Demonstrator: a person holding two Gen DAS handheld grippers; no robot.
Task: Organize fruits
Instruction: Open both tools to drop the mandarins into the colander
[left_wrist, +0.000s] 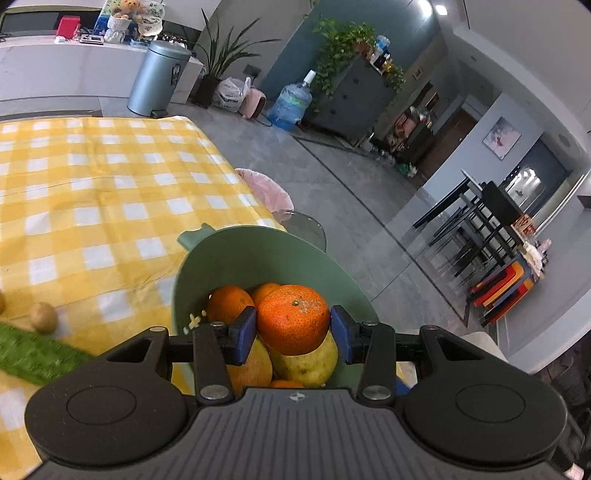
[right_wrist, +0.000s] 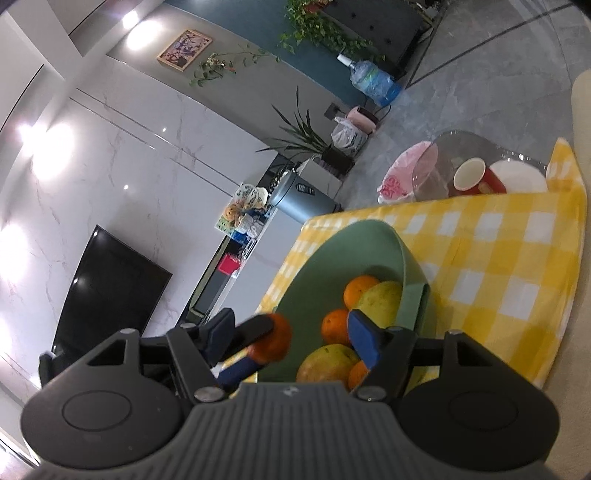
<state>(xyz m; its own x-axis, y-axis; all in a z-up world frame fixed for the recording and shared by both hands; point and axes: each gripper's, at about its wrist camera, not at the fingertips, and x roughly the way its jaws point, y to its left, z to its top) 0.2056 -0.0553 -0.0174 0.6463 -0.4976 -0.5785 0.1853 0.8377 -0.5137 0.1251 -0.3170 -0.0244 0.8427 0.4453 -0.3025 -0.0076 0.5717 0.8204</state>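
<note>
Left wrist view: my left gripper (left_wrist: 293, 334) has its blue pads pressed on a mandarin (left_wrist: 293, 318), poised directly over the green bowl (left_wrist: 258, 254) of fruit, so the release goes straight down. My right gripper (right_wrist: 288, 341) stands open over the bowl's near rim, holding nothing. The bowl sits at the right edge of the yellow checked tablecloth (left_wrist: 92, 192); grey floor and a water jug (left_wrist: 290, 105) lie beyond.

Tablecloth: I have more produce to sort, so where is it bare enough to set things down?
The yellow checked tablecloth lies bare from the green bowl to its far edge. Crowded: the bowl, full of fruit, and the near-left corner with cucumber and potato.
</note>
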